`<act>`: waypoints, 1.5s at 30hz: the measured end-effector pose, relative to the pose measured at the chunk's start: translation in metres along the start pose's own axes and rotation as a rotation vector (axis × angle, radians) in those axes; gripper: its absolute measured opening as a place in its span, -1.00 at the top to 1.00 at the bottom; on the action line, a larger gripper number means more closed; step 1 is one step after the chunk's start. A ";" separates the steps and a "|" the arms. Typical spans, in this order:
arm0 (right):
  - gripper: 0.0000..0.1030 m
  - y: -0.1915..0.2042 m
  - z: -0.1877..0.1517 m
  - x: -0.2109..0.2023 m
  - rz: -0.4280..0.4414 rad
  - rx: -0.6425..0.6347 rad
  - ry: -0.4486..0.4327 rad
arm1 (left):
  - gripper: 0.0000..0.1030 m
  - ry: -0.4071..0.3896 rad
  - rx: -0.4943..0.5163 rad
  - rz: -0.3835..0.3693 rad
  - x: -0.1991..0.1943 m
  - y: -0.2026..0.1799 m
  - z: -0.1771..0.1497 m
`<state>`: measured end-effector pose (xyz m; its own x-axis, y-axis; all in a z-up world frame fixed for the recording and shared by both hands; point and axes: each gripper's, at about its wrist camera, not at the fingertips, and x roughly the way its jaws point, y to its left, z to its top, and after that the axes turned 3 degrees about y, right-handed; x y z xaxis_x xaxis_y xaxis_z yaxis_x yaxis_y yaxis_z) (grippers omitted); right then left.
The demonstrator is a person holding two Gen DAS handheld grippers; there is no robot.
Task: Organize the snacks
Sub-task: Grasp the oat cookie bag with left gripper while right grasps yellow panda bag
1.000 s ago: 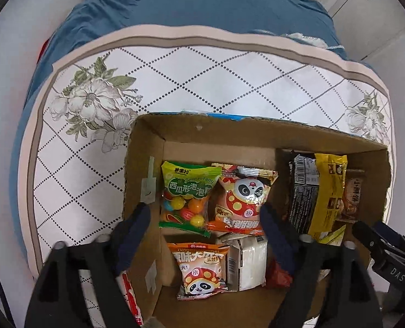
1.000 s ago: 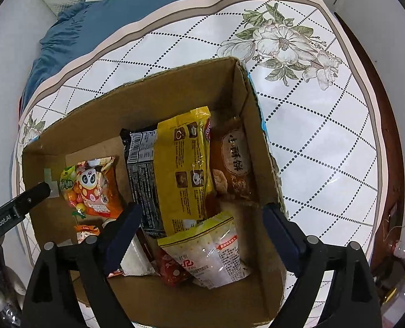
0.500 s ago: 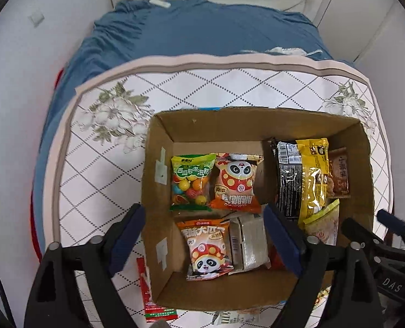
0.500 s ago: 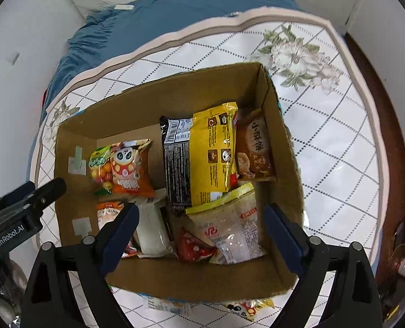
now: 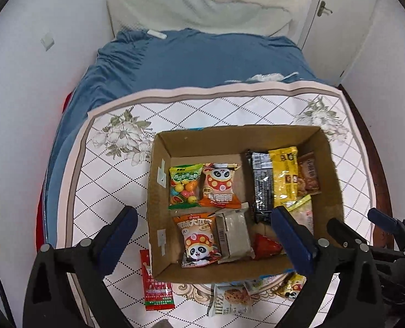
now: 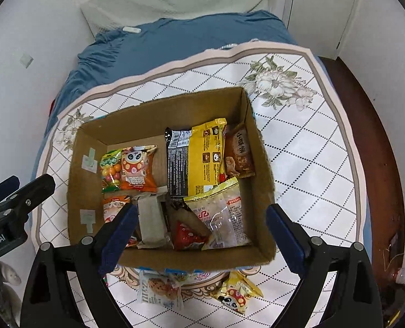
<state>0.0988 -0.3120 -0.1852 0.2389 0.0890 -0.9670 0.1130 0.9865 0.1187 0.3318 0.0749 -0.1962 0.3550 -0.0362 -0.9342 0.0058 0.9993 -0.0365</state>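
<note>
An open cardboard box sits on a flower-print mat and holds several snack packs. Among them are a green candy bag, two orange panda bags, a grey pack, a black pack and a yellow pack. A clear bag lies at the box's front right. My left gripper hangs above the box, its jaws still opening with nothing held. My right gripper is open and empty over the same box.
Three packs lie on the mat in front of the box: a red sachet, a cookie pack and a yellow panda pack. Blue bedding and a pillow lie beyond. A dark wooden edge runs along the right.
Both grippers have risen and drawn back, so the box looks smaller and farther below. The loose packs in front of it have come into view. The left jaws have spread wider.
</note>
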 end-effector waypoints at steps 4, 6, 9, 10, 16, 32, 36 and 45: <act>-0.88 -0.003 -0.010 -0.022 0.016 0.001 -0.028 | -0.94 -0.022 0.001 -0.018 -0.020 -0.007 -0.008; -0.88 -0.004 -0.016 -0.031 0.027 0.002 -0.034 | -0.94 -0.017 -0.003 -0.027 -0.028 -0.010 -0.016; -0.88 -0.008 -0.030 -0.038 0.040 0.009 -0.025 | -0.94 0.001 -0.012 -0.035 -0.029 -0.013 -0.031; -0.88 -0.010 -0.037 -0.038 0.044 0.012 -0.015 | -0.94 0.014 -0.015 -0.037 -0.028 -0.014 -0.039; -0.88 -0.040 -0.089 0.006 0.036 0.086 0.151 | -0.94 0.160 -0.051 -0.046 0.012 -0.017 -0.088; -0.88 -0.104 -0.160 0.140 -0.002 0.279 0.473 | -0.94 0.571 -0.080 -0.048 0.168 -0.042 -0.169; -0.88 -0.108 -0.163 0.152 -0.001 0.298 0.500 | -0.94 0.631 -0.048 -0.037 0.192 -0.055 -0.176; -0.88 -0.105 -0.166 0.177 -0.003 0.321 0.559 | -0.94 0.611 -0.033 -0.017 0.204 -0.063 -0.175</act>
<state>-0.0310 -0.3766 -0.4065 -0.2904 0.2303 -0.9288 0.4167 0.9042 0.0939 0.2401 0.0027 -0.4472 -0.2456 -0.0595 -0.9675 -0.0259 0.9982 -0.0548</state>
